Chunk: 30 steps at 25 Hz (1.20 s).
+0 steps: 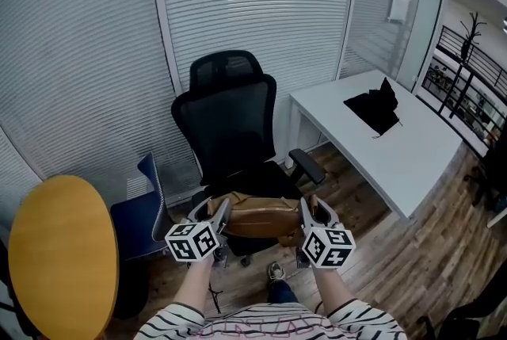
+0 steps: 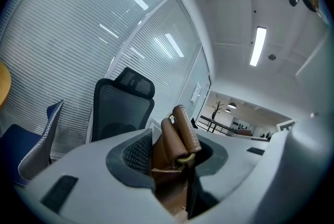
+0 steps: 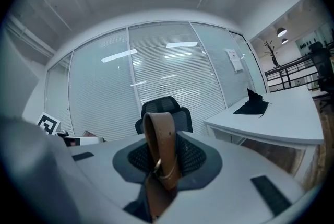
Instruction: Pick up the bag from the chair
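Left gripper (image 1: 217,213) is pinched on a folded brown strap (image 2: 180,133) at one end of the bag (image 1: 261,218). Right gripper (image 1: 310,212) is clamped on the buckled strap (image 3: 162,147) at the other end. That tan bag spans between them, just before the black chair (image 1: 230,120); whether it touches the seat cannot be told.

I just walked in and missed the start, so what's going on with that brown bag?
A person is holding a brown bag between two hand-held grippers, just in front of the black office chair. The left gripper is clamped on a brown strap at one end, and the right gripper is clamped on the strap at the other end. The bag looks carried by both grippers rather than lying on the seat, though the head view can't fully confirm it is clear of the seat.
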Tool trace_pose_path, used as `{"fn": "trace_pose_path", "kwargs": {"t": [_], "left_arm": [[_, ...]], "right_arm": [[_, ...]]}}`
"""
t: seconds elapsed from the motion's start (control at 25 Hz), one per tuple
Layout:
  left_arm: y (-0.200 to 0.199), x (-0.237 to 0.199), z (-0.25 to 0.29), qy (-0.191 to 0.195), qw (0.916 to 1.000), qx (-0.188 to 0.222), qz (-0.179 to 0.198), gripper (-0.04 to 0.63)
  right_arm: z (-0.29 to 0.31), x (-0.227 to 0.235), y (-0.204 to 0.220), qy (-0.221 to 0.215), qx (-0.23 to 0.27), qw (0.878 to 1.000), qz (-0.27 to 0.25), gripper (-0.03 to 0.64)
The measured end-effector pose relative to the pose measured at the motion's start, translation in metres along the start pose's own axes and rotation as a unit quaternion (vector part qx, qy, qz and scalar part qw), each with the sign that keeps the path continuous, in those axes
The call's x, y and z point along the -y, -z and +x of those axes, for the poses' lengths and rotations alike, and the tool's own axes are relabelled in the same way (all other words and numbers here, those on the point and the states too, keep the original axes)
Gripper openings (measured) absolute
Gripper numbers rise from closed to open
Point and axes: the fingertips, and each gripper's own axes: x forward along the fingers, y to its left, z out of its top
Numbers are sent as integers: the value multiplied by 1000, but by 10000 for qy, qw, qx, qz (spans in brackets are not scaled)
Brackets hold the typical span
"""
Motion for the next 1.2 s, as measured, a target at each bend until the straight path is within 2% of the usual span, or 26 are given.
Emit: {"fn": "trace_pose_path", "kwargs": {"t": [0.6, 1.2], "left_arm": [[-8, 14, -37, -85, 9997, 178, 143, 183], [-6, 14, -39, -96, 9997, 153, 139, 183]], "right_arm": [[-25, -18, -8, -148, 72, 9998, -121, 100], [-27, -18, -5, -59, 32, 9999, -88, 97]]}}
